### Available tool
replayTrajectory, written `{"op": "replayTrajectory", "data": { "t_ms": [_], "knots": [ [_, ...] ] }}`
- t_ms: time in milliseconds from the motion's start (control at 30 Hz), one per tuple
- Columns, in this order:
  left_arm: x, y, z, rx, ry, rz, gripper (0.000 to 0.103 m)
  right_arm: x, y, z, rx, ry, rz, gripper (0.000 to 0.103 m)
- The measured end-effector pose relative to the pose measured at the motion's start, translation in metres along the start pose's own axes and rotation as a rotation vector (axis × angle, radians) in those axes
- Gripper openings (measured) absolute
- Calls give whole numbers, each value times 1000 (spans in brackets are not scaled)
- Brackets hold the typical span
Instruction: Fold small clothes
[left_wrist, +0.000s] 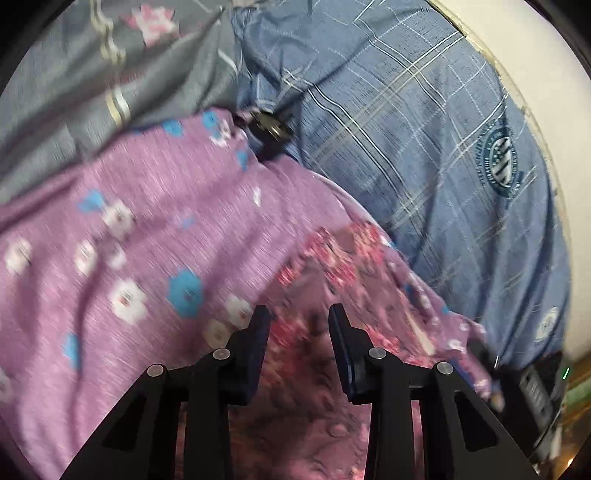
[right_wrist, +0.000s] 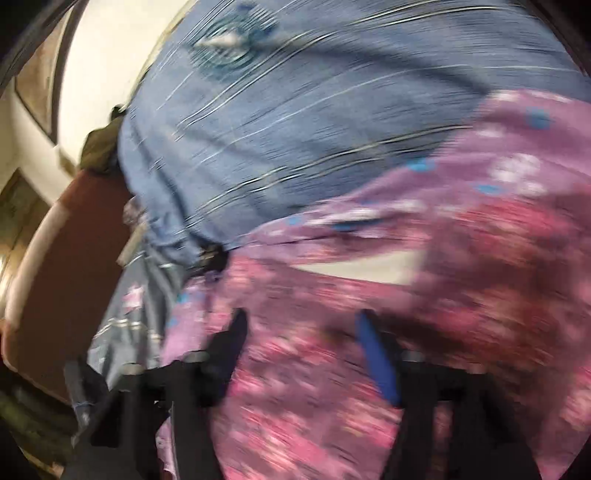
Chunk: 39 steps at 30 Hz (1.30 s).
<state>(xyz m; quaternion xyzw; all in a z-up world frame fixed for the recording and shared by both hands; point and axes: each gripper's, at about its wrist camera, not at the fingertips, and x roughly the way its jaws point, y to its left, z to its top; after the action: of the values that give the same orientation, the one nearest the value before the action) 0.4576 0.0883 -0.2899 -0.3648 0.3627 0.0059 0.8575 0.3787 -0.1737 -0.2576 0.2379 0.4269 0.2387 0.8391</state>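
our left gripper (left_wrist: 300, 314) parted over purple floral garment (left_wrist: 147, 229), right gripper (right_wrist: 301, 325) likewise spread, blurred, blue plaid cloth (left_wrist: 424, 147) at one o'clock, grey bedsheet (left_wrist: 74, 92) at eleven

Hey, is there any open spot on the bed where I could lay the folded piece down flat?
Hardly any. The purple flowered cloth fills the middle, the blue plaid cloth crowds its far side. The only open stretch is the grey bedsheet, bordered by both. Left tool and right tool are open over the cloth.
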Motion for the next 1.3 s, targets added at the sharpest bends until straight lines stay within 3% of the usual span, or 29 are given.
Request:
{"op": "replayTrajectory", "data": {
  "t_ms": [167,300,333,367,400,433,467,500,700,767,833,867,900,933,967,1067,1167,1233,1300],
  "knots": [
    [-13,-7,6,58,-16,86,33,81,38,32,-118,159,-41,64],
    [-14,-8,8,52,24,73,33,120,49,41,-259,222,-146,64],
    [-11,-8,10,51,34,66,33,134,51,40,-283,271,-162,64],
    [-10,-9,11,57,42,65,33,139,51,39,-295,297,-166,55],
    [-8,-9,13,60,46,67,33,143,52,37,-311,323,-171,36],
    [-7,-9,15,64,47,68,33,144,55,34,-341,338,-182,27],
    [-5,-8,17,66,46,68,33,143,60,31,-375,340,-199,9],
    [-5,-8,18,68,44,69,33,140,65,29,-405,336,-218,0],
    [-7,-5,19,74,41,82,33,126,97,44,-393,215,-198,0],
    [-8,-4,19,76,41,89,33,129,102,46,-373,219,-181,0],
    [-8,-1,21,74,51,105,33,130,100,44,-351,254,-155,8],
    [-7,1,21,71,56,115,33,130,97,42,-340,275,-151,18],
    [-6,3,22,69,60,124,33,131,95,41,-334,292,-149,43],
    [-5,4,22,68,66,133,34,130,91,40,-329,304,-150,56],
    [-4,4,21,68,73,137,34,127,89,40,-328,294,-152,63],
    [2,2,19,78,99,145,34,126,88,42,-325,261,-118,62],
    [7,-1,17,88,121,149,34,144,92,38,-386,278,-151,62],
    [9,-2,17,87,128,146,34,164,92,30,-427,336,-180,54],
    [9,-1,19,85,128,145,34,173,96,24,-484,351,-225,4]
  ]
}}
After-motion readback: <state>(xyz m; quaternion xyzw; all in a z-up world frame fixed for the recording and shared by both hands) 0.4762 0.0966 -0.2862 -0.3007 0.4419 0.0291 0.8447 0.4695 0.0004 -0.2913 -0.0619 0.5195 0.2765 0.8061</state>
